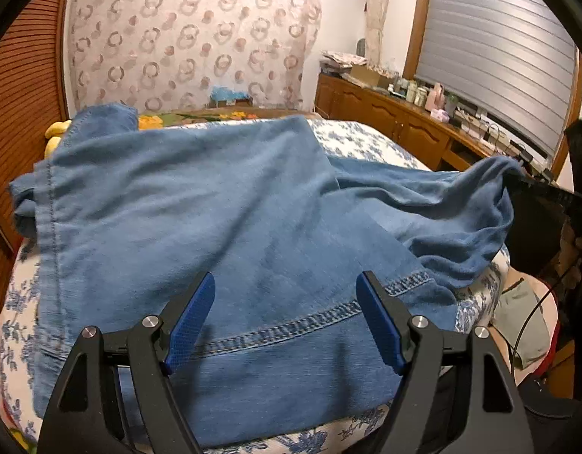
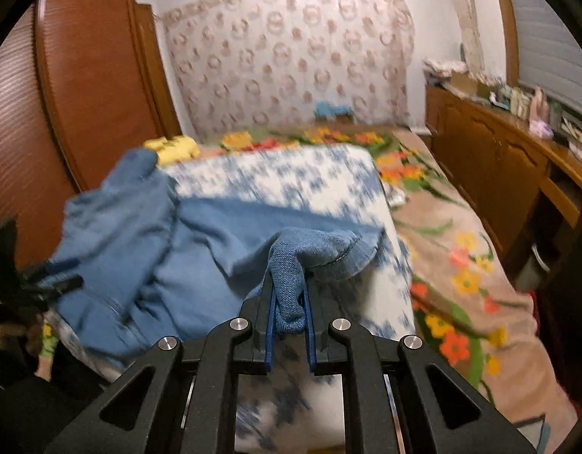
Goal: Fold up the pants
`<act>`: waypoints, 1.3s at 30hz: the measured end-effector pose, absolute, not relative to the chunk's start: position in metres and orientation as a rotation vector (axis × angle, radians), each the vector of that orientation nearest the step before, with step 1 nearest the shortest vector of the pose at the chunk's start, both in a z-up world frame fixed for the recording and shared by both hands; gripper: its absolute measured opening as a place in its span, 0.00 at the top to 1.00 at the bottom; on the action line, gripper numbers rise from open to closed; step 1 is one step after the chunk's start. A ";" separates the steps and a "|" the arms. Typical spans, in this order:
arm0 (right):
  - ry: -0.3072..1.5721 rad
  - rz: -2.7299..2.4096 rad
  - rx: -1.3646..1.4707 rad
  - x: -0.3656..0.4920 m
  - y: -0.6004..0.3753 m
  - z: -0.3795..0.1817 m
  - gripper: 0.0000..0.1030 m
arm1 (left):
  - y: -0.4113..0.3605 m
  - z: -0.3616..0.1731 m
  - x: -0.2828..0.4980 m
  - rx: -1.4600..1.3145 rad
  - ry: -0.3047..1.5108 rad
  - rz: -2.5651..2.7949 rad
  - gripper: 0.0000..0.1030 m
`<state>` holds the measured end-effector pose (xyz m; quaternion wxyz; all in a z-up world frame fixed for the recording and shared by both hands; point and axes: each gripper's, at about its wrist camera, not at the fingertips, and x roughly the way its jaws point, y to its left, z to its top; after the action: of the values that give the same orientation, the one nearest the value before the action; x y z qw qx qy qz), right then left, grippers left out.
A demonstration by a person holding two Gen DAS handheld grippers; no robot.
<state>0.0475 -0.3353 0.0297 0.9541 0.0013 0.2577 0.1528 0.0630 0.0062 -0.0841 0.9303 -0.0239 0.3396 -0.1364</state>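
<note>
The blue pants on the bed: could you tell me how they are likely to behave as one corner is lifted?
Probably floppy: the pants sag in soft folds where the right tool pinches a bunch. Likely fairly heavy for cloth, as the denim-like weave and thick stitched hem suggest. The rest would probably drag across the floral bedcover rather than rise flat.

Pants [image 1: 222, 204] spread on a bed [image 1: 370, 140].
A cabinet [image 1: 389, 121] is set to the right of the bed, a wardrobe [image 1: 22, 87] to the left, a curtain [image 1: 192, 34] behind.
</note>
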 end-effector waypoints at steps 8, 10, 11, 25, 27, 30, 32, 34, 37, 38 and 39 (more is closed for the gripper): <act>0.429 0.411 -0.084 0.041 -0.293 0.064 0.89 | 0.021 -0.079 0.056 -0.067 0.672 -0.256 0.24; 0.404 0.446 -0.092 0.038 -0.282 0.072 0.89 | 0.026 -0.077 0.054 -0.071 0.664 -0.247 0.24; 0.394 0.463 -0.093 0.038 -0.278 0.075 0.89 | 0.029 -0.076 0.053 -0.073 0.660 -0.243 0.24; 0.360 0.715 -0.135 0.073 -0.204 0.064 0.89 | 0.064 -0.070 0.042 -0.105 0.624 -0.177 0.24; 0.375 0.729 -0.146 0.084 -0.201 0.061 0.89 | 0.068 -0.072 0.040 -0.110 0.624 -0.168 0.24; 0.415 0.752 -0.155 0.099 -0.191 0.050 0.89 | 0.075 -0.073 0.040 -0.116 0.632 -0.152 0.24; 0.439 0.766 -0.155 0.108 -0.185 0.048 0.89 | 0.080 -0.075 0.040 -0.122 0.638 -0.140 0.24; 0.467 0.781 -0.147 0.117 -0.181 0.043 0.89 | 0.083 -0.076 0.039 -0.127 0.641 -0.129 0.24; 0.507 0.788 -0.157 0.127 -0.174 0.037 0.88 | 0.090 -0.078 0.039 -0.135 0.643 -0.118 0.24; 0.501 0.782 -0.176 0.124 -0.170 0.041 0.86 | 0.092 -0.078 0.039 -0.136 0.643 -0.117 0.24; 0.491 0.771 -0.188 0.123 -0.164 0.043 0.86 | 0.093 -0.079 0.039 -0.137 0.645 -0.114 0.24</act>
<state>0.1230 -0.1638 0.0429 0.8930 -0.0908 0.2369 0.3717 0.0389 0.0929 -0.0792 0.9446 -0.0674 0.3163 -0.0559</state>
